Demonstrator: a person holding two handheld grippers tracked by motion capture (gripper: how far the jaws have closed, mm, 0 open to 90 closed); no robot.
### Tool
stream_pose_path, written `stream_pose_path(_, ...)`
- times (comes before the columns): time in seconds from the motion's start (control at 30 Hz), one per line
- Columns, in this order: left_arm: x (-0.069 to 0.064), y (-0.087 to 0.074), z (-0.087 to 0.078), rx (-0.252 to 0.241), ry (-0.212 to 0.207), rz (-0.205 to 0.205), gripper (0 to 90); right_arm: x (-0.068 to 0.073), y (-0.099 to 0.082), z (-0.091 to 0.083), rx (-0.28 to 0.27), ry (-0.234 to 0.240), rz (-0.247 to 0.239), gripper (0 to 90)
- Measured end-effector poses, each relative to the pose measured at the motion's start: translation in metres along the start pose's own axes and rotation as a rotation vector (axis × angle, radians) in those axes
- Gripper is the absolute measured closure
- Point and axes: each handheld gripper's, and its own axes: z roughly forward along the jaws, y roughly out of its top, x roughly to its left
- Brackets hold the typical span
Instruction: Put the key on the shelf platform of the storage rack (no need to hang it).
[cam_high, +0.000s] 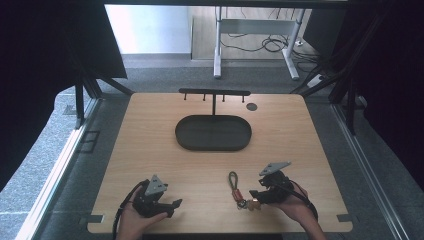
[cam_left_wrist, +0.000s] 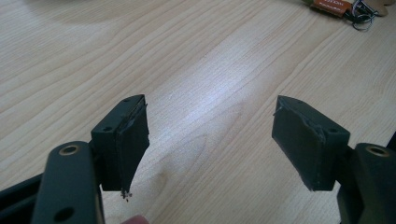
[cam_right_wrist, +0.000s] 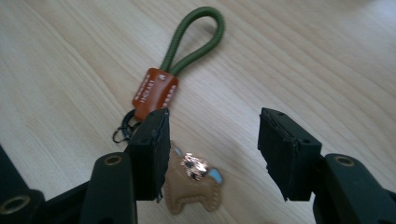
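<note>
Keychain (cam_high: 238, 190) lies on the light wooden table (cam_high: 150, 130) near my edge: 1 olive-green cord loop (cam_right_wrist: 194, 39) joined by 1 orange-brown leather tab (cam_right_wrist: 155, 92) to dark metal rings (cam_right_wrist: 122, 129) and 1 tan leather charm (cam_right_wrist: 191, 186) with a small copper-coloured stud at its middle. My right gripper (cam_right_wrist: 212, 147), black with 2 padded jaws, has them spread wide apart, gripping nothing. In the right gripper view the left jaw sits over the rings and the charm's edge, just below the tab, while the other jaw is over bare wood; whether the left jaw touches them I cannot tell. My right hand (cam_high: 295, 200) holds that gripper just right of the keychain in the high view.

My left gripper (cam_left_wrist: 210, 140) also has its 2 jaws wide apart over bare wood, with the keychain far off at the top right corner of its view. My left hand (cam_high: 134, 217) holds it near the table's front left, well apart from the other gripper.

Farther back, at the table's middle, stands 1 dark oval tray (cam_high: 185, 137) with 1 upright post carrying a black crossbar (cam_high: 214, 92); I count 4 small pegs hanging under the bar. 1 small dark round disc (cam_high: 251, 106) lies right of the post.
</note>
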Motion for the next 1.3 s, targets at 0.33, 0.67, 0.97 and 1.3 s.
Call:
stream_pose_path(0.33, 0.001, 0.0, -0.003, -0.01, 0.004, -0.004, 27.8, 0.018, 0.015, 0.019, 0.067, 0.03, -0.049, 45.0)
stream_pose_path(0.67, -0.001, 0.0, -0.002, -0.006, 0.0, 0.0, 27.8, 0.028, 0.02, 0.036, 0.115, 0.043, -0.06, 45.3)
stream_pose_path(0.97, 0.001, 0.0, -0.001, -0.002, 0.011, 0.001, 27.9, 0.036, 0.025, 0.048, 0.152, 0.03, -0.059, 46.3)
stream_pose_path(1.3, 0.001, -0.001, -0.002, -0.001, 0.017, -0.001, 27.9, 0.041, 0.029, 0.053, 0.163, 0.009, -0.065, 53.3)
